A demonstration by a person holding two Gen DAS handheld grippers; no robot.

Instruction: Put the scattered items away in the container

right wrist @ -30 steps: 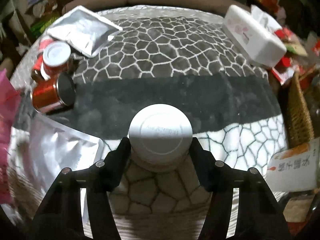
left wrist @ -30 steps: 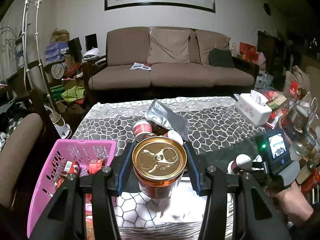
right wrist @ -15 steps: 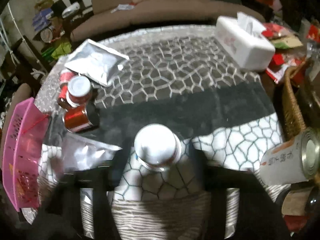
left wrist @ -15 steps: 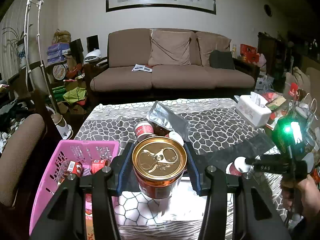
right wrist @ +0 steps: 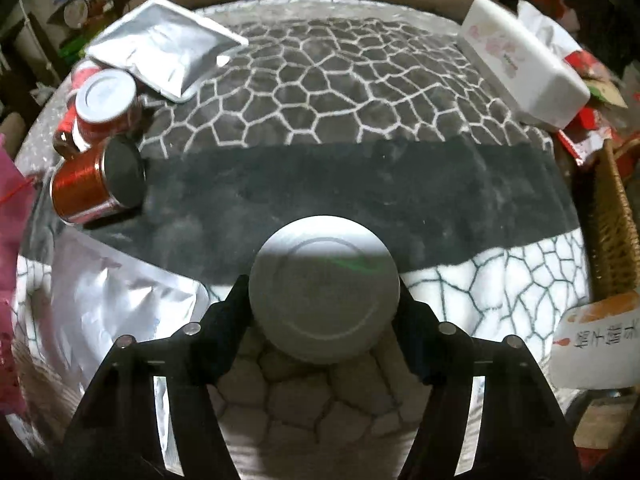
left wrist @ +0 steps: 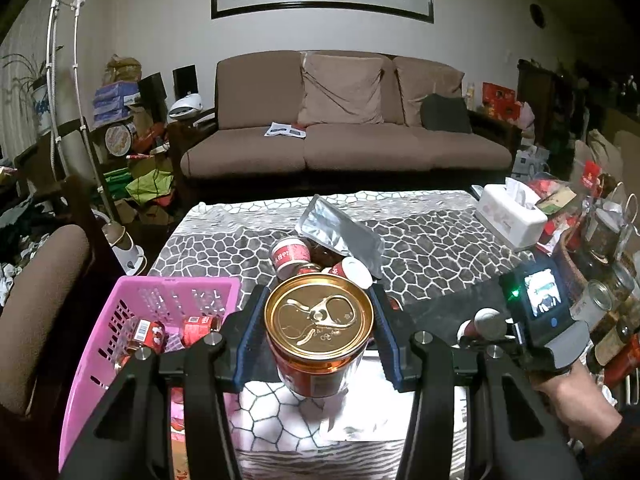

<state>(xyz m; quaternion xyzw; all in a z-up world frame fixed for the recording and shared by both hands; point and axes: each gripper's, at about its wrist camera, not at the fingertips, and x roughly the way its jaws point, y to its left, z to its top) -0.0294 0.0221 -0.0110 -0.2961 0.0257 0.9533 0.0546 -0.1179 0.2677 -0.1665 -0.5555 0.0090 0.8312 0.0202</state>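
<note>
My left gripper [left wrist: 318, 300] is shut on a red can with a gold pull-tab lid [left wrist: 319, 316], held upright just right of the pink basket [left wrist: 132, 292], which holds several small red jars. In the right wrist view a white-lidded jar [right wrist: 324, 280] stands on the patterned cloth between the fingers of my right gripper [right wrist: 324, 296]. Its jaws are closing around the jar, with the pads right at its sides. Scattered at the left are a red can on its side [right wrist: 88, 188], a white-lidded red jar [right wrist: 105, 100] and two silver foil pouches [right wrist: 160, 60] [right wrist: 112, 312].
A white tissue box [right wrist: 520, 72] sits at the table's far right corner. A wicker basket [right wrist: 612, 240] and a tin with an orange-and-white label [right wrist: 592, 340] crowd the right edge. A sofa [left wrist: 344, 148] stands beyond the table, and a chair arm [left wrist: 40, 280] is left of the basket.
The right gripper lifted off the white-lidded jar with its jaws apart, then dropped back around it. The left gripper and its can stayed put.
</note>
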